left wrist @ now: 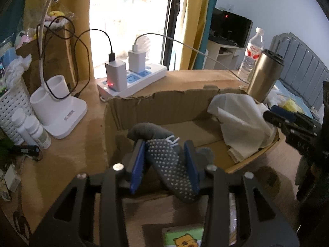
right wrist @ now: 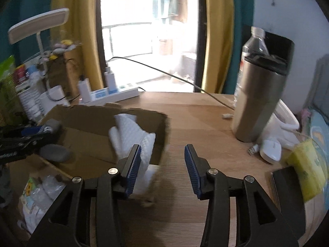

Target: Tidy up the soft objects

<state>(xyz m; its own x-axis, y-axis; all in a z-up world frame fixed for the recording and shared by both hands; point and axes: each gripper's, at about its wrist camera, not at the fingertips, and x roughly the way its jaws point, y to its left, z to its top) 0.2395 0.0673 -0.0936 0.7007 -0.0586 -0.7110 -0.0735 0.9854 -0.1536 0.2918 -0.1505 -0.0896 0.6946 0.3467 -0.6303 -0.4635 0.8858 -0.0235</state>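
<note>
Left wrist view: left gripper [left wrist: 167, 160] poised above the torn, open-topped brown cardboard box [left wrist: 160, 103], its blue-padded jaws partly open with a dark grey sock with pale grip dots on its sole [left wrist: 170, 164] lying between them. Whether the pads press on the fabric cannot be told; the sock's far end sags over the inside of the box, a pose that suits release into the container, not carriage. A white waffle-textured cloth [left wrist: 240, 119] is draped over the box's right corner, half in and half out, next to the black right gripper [left wrist: 287, 123] at the frame edge. The white power strip with two chargers [left wrist: 131, 80] and the gold steel tumbler with black lid [left wrist: 265, 76] stand outside the box on the wooden surface [left wrist: 67, 154], plausibly because hard goods are not to be sorted

Right wrist view: right gripper, jaws moderately open and holding nothing, over bare wood just beside the box's right wall. The white cloth hangs at the left jaw's outer side, touching or nearly so, apparently already let go; it probably needs a further push to lie fully inside. A second rounded grey soft item [right wrist: 55, 152] rests on the box floor near the left gripper, which suggests the box serves as the collecting place for soft things
</note>
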